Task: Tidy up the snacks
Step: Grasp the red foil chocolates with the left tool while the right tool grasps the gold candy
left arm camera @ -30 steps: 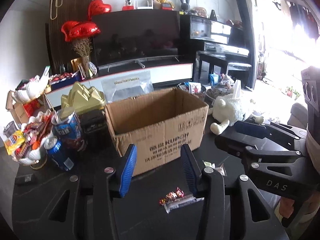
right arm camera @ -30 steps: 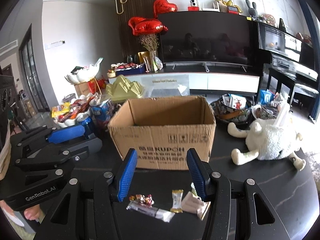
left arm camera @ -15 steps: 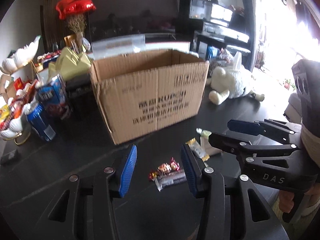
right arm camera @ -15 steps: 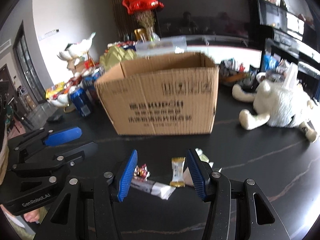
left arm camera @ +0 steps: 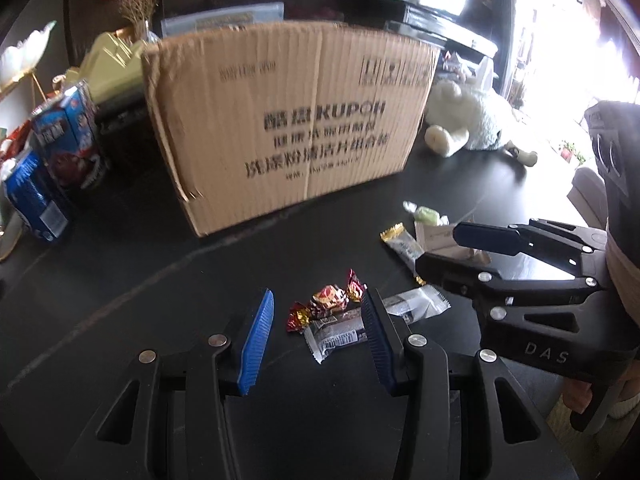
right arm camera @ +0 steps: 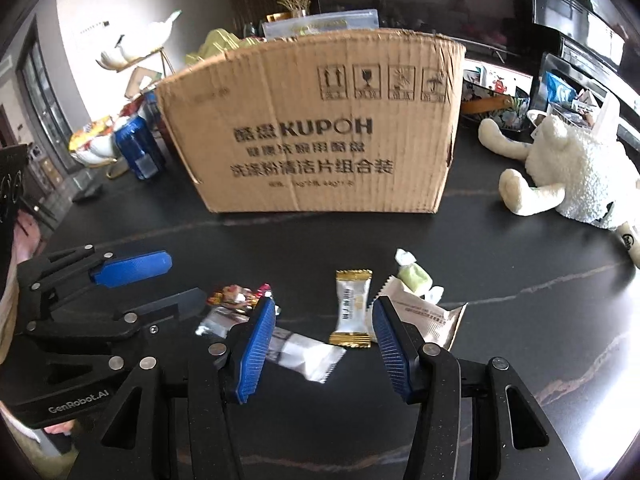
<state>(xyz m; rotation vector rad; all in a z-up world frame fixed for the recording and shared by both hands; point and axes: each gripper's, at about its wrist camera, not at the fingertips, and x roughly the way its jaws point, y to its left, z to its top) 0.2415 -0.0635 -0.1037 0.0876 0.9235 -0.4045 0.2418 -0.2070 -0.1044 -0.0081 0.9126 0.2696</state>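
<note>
1. The left gripper [left arm camera: 318, 334] had come down from box height to just over the table [left arm camera: 132, 280]. Its fingers stood spread and held nothing, with the red foil candy [left arm camera: 328, 300] and the end of a clear-wrapped bar [left arm camera: 340, 332] lying between them.
2. The right gripper [right arm camera: 324, 340] had dropped the same way. Its jaws were closing, pinching nothing yet, around the gold-ended sachet [right arm camera: 352, 306].
3. Both drops put the hands at picking height, so I judged the first grabs to be at hand; no snack had yet gone into the box.
4. Loose snacks on the table, counted: one red foil candy, one clear-wrapped bar, one gold-ended sachet, one green candy [right arm camera: 414, 276] and one flat white packet [right arm camera: 424, 314], five in all, close together in front of the cardboard box [right arm camera: 312, 128].
5. Further out were one cardboard box, one plush sheep [right arm camera: 572, 172] to its right, and one blue can [left arm camera: 34, 196] to its left.
</note>
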